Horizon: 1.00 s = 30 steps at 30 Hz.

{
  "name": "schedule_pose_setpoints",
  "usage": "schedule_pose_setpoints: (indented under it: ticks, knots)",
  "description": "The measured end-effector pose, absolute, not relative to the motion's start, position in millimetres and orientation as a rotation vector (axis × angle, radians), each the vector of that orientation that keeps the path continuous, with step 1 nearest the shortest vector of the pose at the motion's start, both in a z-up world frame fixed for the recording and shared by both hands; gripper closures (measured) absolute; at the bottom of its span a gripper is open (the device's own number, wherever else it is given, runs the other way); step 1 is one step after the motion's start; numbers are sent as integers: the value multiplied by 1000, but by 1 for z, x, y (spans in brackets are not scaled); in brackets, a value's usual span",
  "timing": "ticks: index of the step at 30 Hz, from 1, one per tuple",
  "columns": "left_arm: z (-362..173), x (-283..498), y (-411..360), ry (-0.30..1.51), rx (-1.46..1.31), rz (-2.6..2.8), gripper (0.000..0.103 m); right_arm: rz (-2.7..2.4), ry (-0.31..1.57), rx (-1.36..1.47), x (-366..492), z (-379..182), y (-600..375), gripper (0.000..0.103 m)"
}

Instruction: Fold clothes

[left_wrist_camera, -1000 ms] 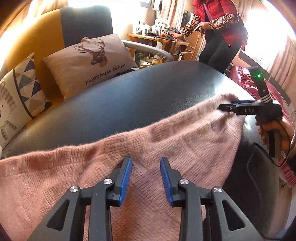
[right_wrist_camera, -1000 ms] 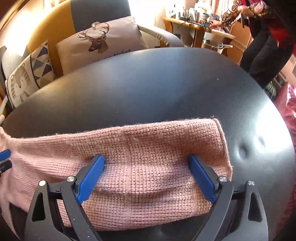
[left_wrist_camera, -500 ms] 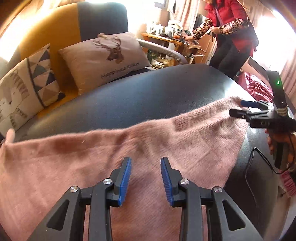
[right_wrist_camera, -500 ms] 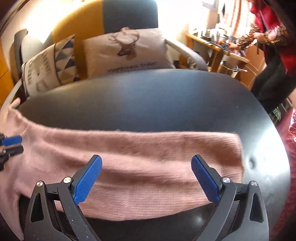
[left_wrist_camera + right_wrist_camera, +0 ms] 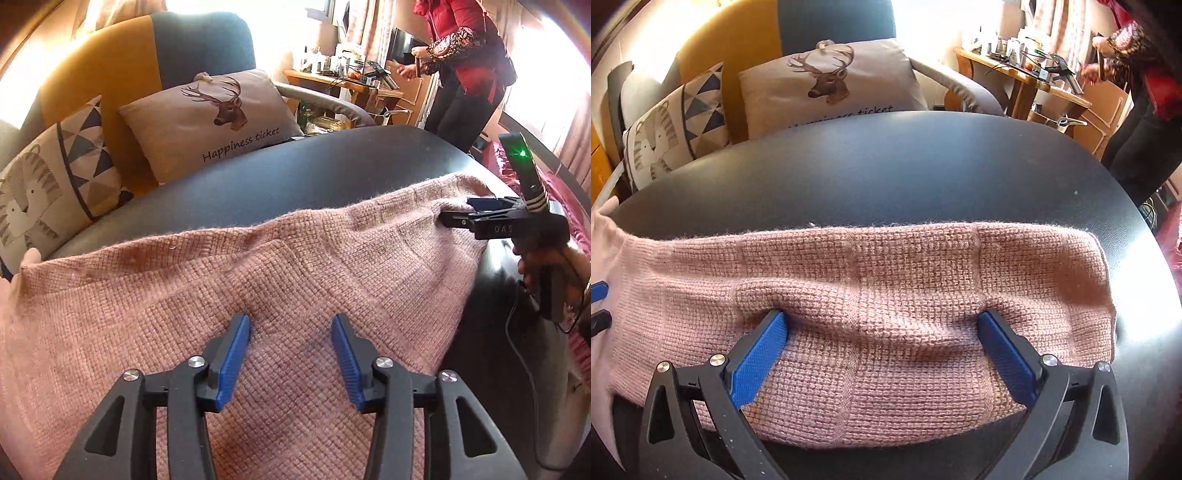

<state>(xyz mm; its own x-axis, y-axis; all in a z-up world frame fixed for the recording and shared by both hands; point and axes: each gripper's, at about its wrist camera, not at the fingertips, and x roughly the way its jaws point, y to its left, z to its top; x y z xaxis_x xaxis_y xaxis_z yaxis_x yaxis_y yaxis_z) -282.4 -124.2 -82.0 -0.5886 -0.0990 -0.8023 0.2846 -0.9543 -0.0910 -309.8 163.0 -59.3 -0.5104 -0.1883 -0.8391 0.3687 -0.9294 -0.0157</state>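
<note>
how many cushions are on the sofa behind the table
2. The deer cushion leans on the sofa back just behind the table's far edge. The triangle-pattern cushion sits to its left, partly cut off by the frame. Others may lie out of view.

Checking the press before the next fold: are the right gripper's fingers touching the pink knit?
Touching: the right wrist view shows fingertips denting the pink knit.

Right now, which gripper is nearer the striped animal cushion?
Left. The left gripper, jaws opening over the pink knit, sits at the end nearest the striped animal cushion. The right gripper, jaws opening, presses the knit's far end.
</note>
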Motion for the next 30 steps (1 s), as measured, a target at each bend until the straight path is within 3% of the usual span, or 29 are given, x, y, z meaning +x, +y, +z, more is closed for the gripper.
schedule_pose_setpoints:
  ticks: [6,16,22,30]
  knots:
    - [-82,-330,-114,289,1284,-2572,49,-2487,279,1376,-348,-62,165,0]
    - [-61,-331,-131,586,1226,-2524,45,-2510,317,1332,-311,-39,142,0]
    - [-32,-280,-127,528,1172,-2551,45,-2368,421,1234,-263,-32,87,0]
    - [-59,-269,-100,433,1315,-2537,45,-2287,450,1301,-253,-66,59,0]
